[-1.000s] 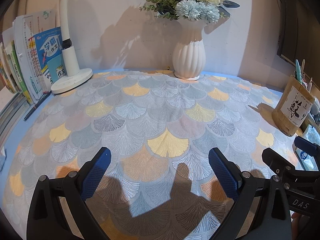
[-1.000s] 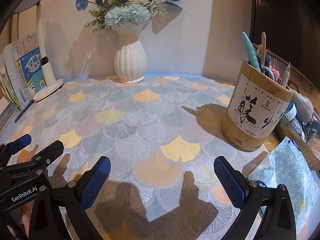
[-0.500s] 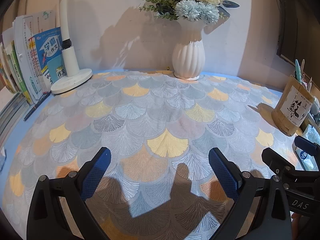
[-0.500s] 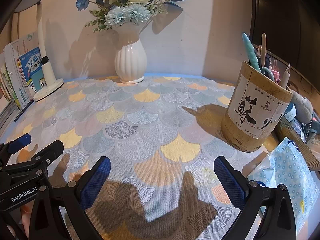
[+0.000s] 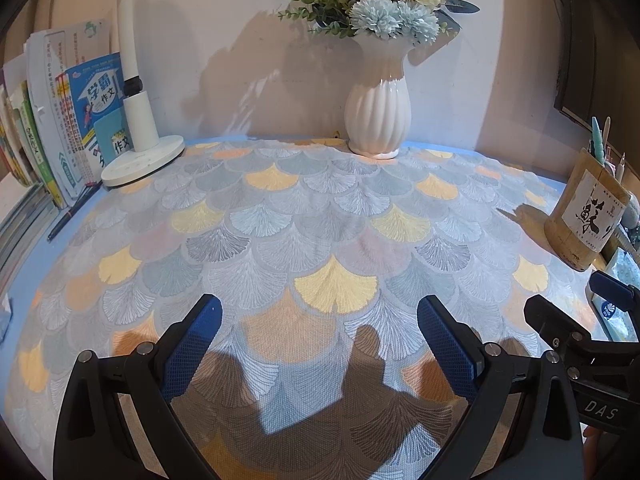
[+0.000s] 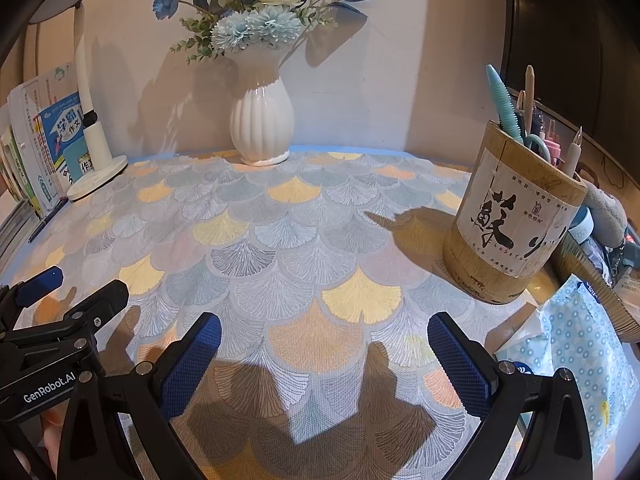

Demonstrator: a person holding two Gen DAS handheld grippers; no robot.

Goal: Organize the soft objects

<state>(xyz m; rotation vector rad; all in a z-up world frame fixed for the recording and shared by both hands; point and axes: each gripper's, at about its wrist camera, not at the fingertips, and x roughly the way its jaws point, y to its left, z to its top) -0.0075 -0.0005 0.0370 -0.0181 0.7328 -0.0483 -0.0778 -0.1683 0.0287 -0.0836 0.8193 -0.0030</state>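
my left tool [image 5: 318, 318] and right tool [image 6: 324, 338] both gape wide, empty. the tissue pack [image 6: 576, 344], lower right, looks light and crushable; i'd pinch its edge.

The tablecloth [image 5: 320, 216] looks like woven cloth, matt, with a fine rough weave. The vase [image 5: 377, 114] is glossy white ceramic with smooth ribs. The pen holder [image 6: 516, 216] seems to be matt bamboo or wood, with a paper label. The gripper pads [image 6: 192, 364] show a blue, finely gridded rubbery texture on matt black plastic.
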